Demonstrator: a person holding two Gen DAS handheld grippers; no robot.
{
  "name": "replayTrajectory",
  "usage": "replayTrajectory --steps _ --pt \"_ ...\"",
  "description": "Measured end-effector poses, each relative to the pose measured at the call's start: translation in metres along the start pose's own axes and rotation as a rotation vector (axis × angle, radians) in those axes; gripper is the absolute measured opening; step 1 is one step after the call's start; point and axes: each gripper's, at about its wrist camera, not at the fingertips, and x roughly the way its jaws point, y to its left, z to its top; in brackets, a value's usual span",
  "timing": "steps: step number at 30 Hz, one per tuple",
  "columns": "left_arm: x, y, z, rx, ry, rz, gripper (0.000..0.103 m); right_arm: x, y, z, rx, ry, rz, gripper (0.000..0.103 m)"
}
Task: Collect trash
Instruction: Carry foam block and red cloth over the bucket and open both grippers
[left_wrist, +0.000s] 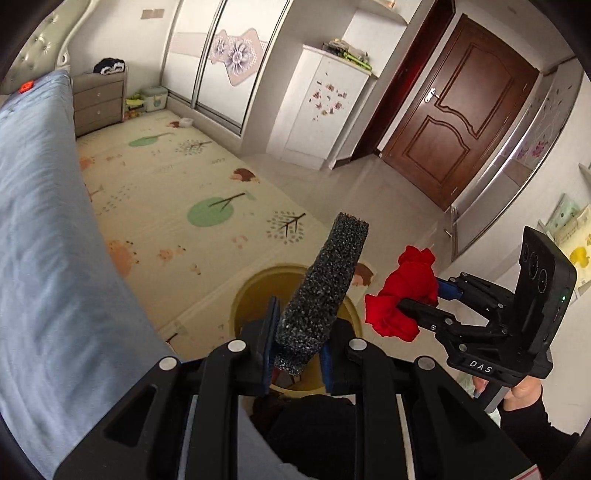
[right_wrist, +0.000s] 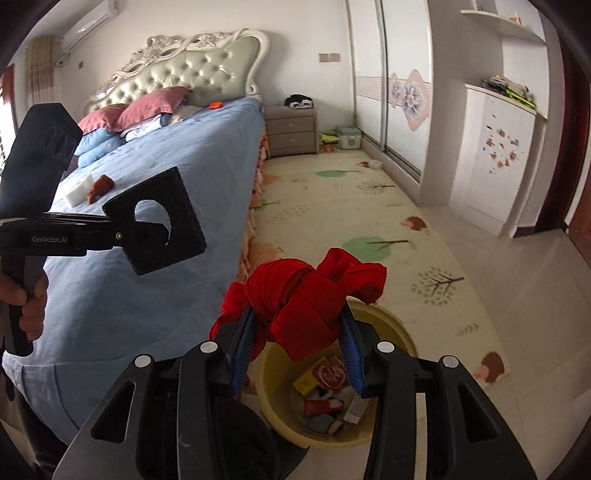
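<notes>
- Trash in our grippers comes in two pieces: a black foam block (left_wrist: 325, 291) with a round cutout in the left gripper (left_wrist: 295, 350), and a knotted red cloth (right_wrist: 310, 299) in the right gripper (right_wrist: 299, 350)
- Foam looks light and springy; we judge it will squash a little under the pads, so a pinch across its flat faces near one end, as now, should be secure
- Left fingers are pinching the lower end of the foam, and the rest stands up past the tips
- Red cloth looks soft, limp and light; the knot gives the firmest bulk to grip, loose tails may snag
- Right fingers are clamped on the knot from both sides, with tails hanging below
- Both pieces hang above the yellow bin (right_wrist: 402, 343) on the floor beside the foot corner of the bed (right_wrist: 166, 206); wrappers already lie inside it
- A white foam piece (right_wrist: 79, 192) and a brown scrap (right_wrist: 99, 186) lie mid-bed, toward its far side edge
</notes>
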Motion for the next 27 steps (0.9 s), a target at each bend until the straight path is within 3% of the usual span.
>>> replayTrajectory --steps 7,12,14,16,17,19,27 --pt "0.083 -0.027 0.002 0.014 0.189 -0.002 0.020 0.029 -0.040 -0.042 0.078 0.111 -0.030 0.042" --pt "0.119 -0.033 0.008 0.025 0.236 0.020 0.020 0.050 -0.056 -0.063 0.121 0.170 -0.019 0.043" --pt "0.129 -0.030 0.009 0.011 0.251 0.016 0.021 0.057 -0.061 -0.065 0.141 0.182 -0.012 0.050" --pt "0.137 -0.029 0.011 0.002 0.256 0.021 0.034 0.059 -0.064 -0.066 0.169 0.169 -0.045 0.064" --pt "0.140 -0.029 0.013 0.004 0.254 0.029 0.057 0.060 -0.065 -0.066 0.175 0.164 -0.058 0.069" --pt "0.143 -0.029 0.015 -0.001 0.220 0.054 0.079 0.062 -0.066 -0.066 0.172 0.167 -0.065 0.072" --pt "0.146 -0.033 0.018 0.026 0.233 0.037 0.084 0.065 -0.077 -0.075 0.195 0.191 -0.042 0.072"
